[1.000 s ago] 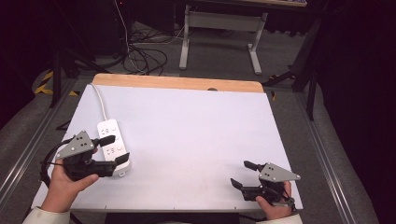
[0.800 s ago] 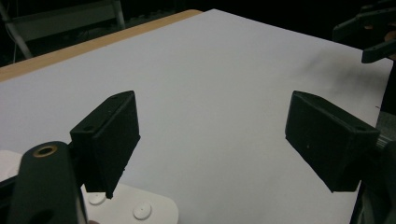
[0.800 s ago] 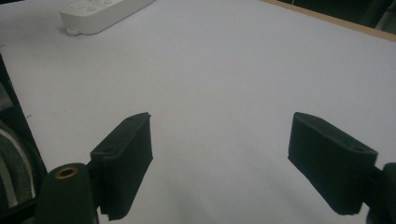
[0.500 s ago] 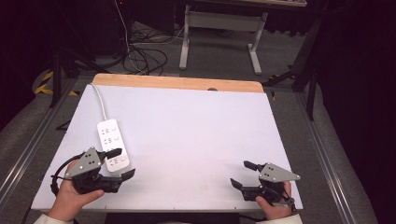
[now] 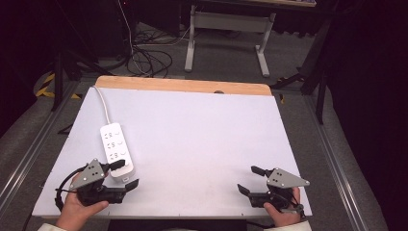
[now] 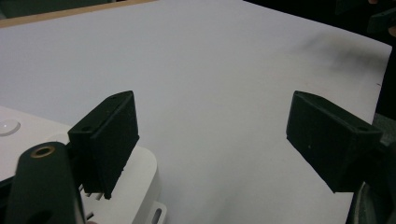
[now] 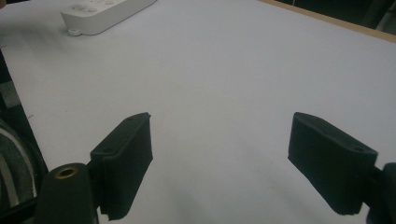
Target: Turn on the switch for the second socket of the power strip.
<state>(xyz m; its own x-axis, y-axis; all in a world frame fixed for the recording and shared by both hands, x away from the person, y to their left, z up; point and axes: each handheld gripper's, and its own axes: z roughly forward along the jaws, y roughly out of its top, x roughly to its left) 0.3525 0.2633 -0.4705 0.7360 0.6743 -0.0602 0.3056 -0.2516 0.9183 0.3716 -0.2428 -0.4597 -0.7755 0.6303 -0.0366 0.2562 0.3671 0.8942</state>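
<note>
Lying at the left of the white surface (image 5: pixel 202 125), one white power strip (image 5: pixel 117 151), long axis running from the near edge away toward the far wooden edge, its cord (image 5: pixel 103 102) leading off the far end; left hand-held gripper (image 5: pixel 124 174) at the strip's near end, jaws spread wide and holding nothing, one jaw over the strip's near corner and the other over bare surface beside it, the strip just ahead and a little left in the left gripper view (image 6: pixel 140 172); right hand-held gripper (image 5: pixel 250 179) well apart at the near right, jaws wide, empty, strip far off (image 7: pixel 105 14); left hand clearly the nearer for any grasp
</note>
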